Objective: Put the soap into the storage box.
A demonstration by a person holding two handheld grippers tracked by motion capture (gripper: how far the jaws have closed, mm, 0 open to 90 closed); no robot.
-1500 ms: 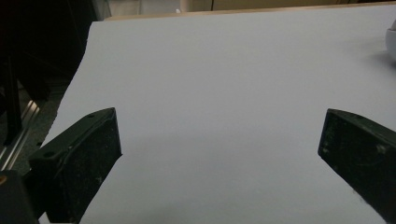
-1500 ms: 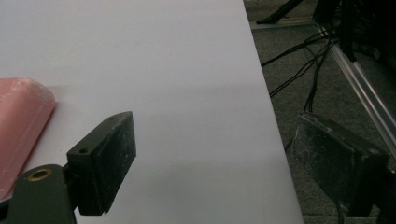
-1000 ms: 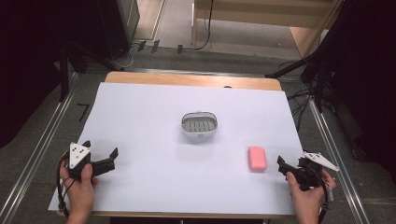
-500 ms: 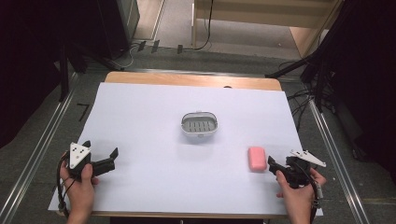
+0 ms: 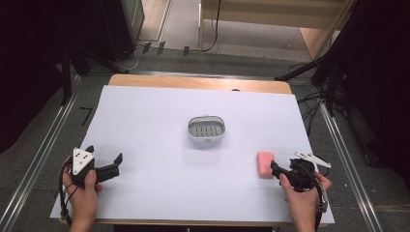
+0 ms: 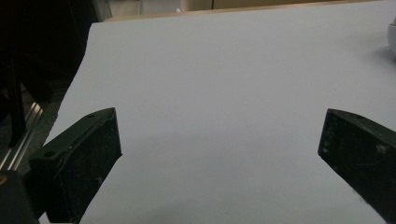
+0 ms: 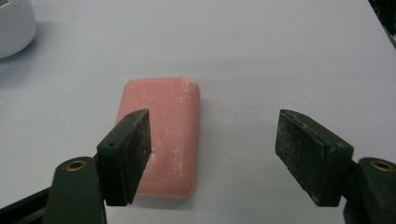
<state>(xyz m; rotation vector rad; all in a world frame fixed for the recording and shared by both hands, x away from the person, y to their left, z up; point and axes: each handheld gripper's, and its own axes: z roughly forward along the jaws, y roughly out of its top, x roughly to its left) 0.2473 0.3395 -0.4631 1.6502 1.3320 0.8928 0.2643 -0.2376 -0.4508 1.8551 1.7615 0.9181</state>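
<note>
While apart: one soap (image 5: 265,164) (pink), one dish (image 5: 206,130).

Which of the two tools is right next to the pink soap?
The right tool. Its open jaws sit right at the pink soap, while the left tool rests over bare white paper, far from it.

Pink soap bar (image 5: 265,164) flat, near slotted dish (image 5: 206,129)

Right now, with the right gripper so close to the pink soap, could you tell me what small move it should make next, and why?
Probably a small shift toward its own left jaw, then forward. In the right gripper view the right gripper is open, but the pink soap lies off-centre, partly behind the left jaw, with bare white sheet in most of the gap. Centring first should let the jaws straddle the bar.
</note>
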